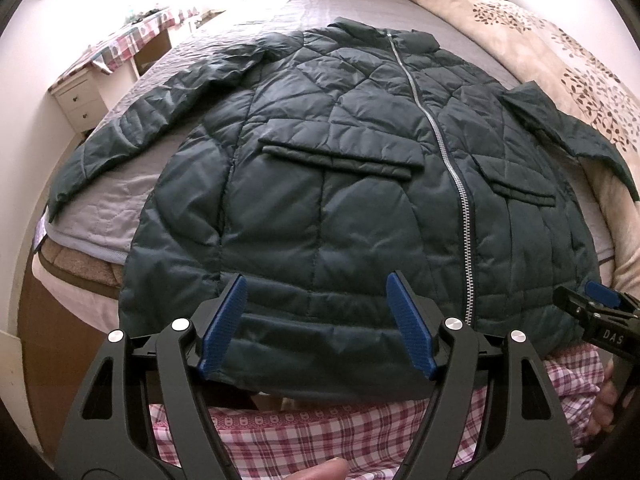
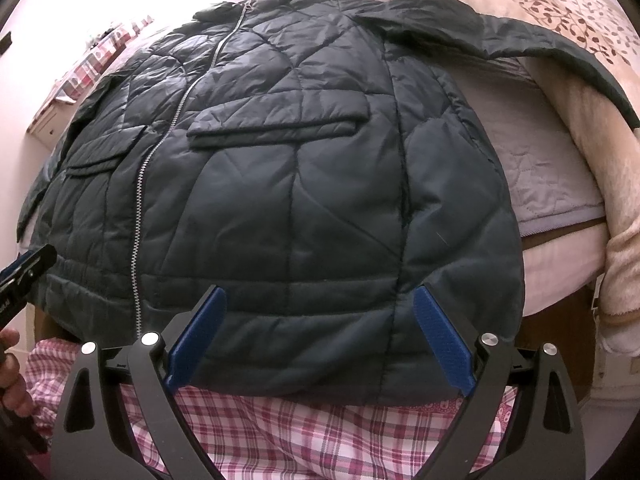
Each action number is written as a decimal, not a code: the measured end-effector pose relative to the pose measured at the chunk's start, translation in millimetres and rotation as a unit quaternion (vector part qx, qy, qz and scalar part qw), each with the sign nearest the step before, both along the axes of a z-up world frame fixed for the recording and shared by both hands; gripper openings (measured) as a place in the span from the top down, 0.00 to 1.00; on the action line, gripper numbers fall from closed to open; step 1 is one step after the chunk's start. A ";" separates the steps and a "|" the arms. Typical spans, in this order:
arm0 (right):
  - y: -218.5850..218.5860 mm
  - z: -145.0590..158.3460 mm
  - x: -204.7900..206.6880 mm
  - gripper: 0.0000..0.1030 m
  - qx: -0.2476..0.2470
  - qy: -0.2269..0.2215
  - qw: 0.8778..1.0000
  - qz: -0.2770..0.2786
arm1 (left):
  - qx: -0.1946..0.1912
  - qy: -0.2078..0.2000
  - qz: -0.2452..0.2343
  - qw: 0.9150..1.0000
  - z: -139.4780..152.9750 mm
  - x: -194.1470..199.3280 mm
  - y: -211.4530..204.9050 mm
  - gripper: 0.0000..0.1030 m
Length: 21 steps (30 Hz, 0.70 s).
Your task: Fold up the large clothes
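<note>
A dark green quilted jacket [image 1: 328, 168] lies face up on the bed, zipped, sleeves spread to both sides, its hem hanging over the near bed edge. It also shows in the right wrist view [image 2: 280, 168]. My left gripper [image 1: 316, 280] is open, its blue pads on either side of the hem left of the zipper. My right gripper [image 2: 320, 292] is open over the hem right of the zipper. The right gripper also shows at the right edge of the left wrist view [image 1: 600, 312]. Neither gripper holds the fabric.
The bed has a grey quilted cover [image 1: 120, 216] and a beige leaf-print blanket [image 1: 560, 52] along the right side. A white nightstand [image 1: 80, 100] under a checked cloth stands at the left. The person's pink plaid trousers [image 1: 320, 432] are just below the grippers.
</note>
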State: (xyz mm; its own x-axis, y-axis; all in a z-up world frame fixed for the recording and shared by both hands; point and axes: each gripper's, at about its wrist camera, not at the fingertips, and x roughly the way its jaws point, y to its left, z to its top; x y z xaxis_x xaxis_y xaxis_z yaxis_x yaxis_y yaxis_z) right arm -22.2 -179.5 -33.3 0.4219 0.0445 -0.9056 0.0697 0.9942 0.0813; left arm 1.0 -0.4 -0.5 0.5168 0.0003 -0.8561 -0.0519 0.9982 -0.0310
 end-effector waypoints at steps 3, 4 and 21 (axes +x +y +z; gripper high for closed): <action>0.0 -0.1 -0.2 0.11 0.000 0.000 1.000 0.000 | 0.000 0.000 0.000 1.000 0.0 0.1 0.0 0.30; 0.0 -0.1 -0.3 0.11 0.000 0.000 1.000 0.000 | 0.000 0.000 0.000 1.000 -0.1 0.1 0.0 0.30; -3.0 -2.5 -0.8 0.11 0.003 0.002 1.000 -0.002 | 0.000 0.003 0.000 1.000 -9.0 -7.2 -1.5 0.29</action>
